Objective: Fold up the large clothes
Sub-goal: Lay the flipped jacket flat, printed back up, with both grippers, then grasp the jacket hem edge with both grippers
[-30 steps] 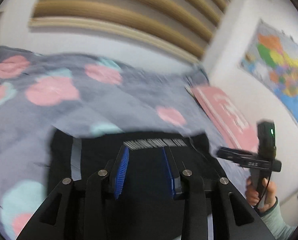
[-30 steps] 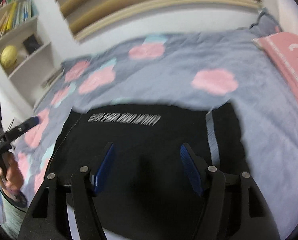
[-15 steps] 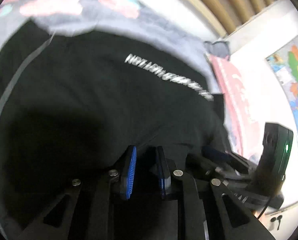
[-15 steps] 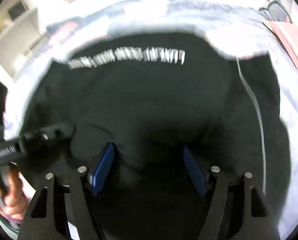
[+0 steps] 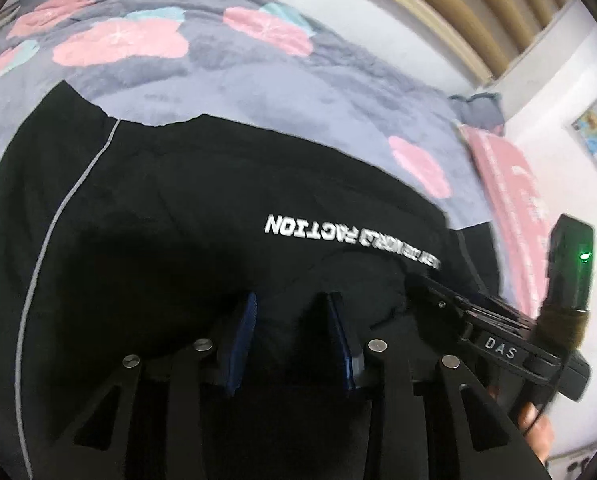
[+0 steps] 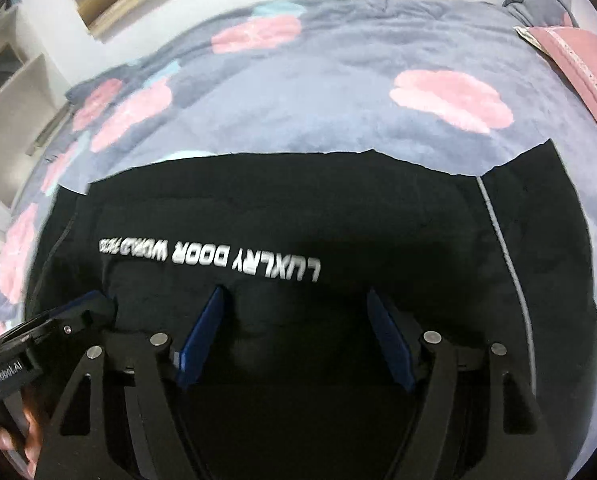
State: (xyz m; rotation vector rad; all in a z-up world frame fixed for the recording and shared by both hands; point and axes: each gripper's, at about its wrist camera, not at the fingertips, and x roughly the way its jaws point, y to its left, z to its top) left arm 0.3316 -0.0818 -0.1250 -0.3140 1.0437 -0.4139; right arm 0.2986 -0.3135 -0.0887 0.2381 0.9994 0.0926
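Observation:
A black garment (image 5: 170, 240) with white lettering and a grey stripe lies spread on the bed; it also fills the lower half of the right wrist view (image 6: 298, 232). My left gripper (image 5: 292, 312) is open with its blue pads just above the black cloth, holding nothing. My right gripper (image 6: 296, 308) is open wide over the same cloth, near the lettering, holding nothing. The right gripper (image 5: 498, 344) shows at the right of the left wrist view, and the left gripper (image 6: 58, 328) shows at the lower left of the right wrist view.
The garment lies on a grey bedspread (image 5: 258, 80) with pink and teal flowers, also seen in the right wrist view (image 6: 338, 100). A pink pillow (image 5: 510, 184) lies at the right by the white wall. White shelves (image 6: 14, 92) stand at the left.
Both grippers dipped low over the black garment and have since pulled back a little. The left jaws narrowed and are now wider apart. The right jaws stayed open.

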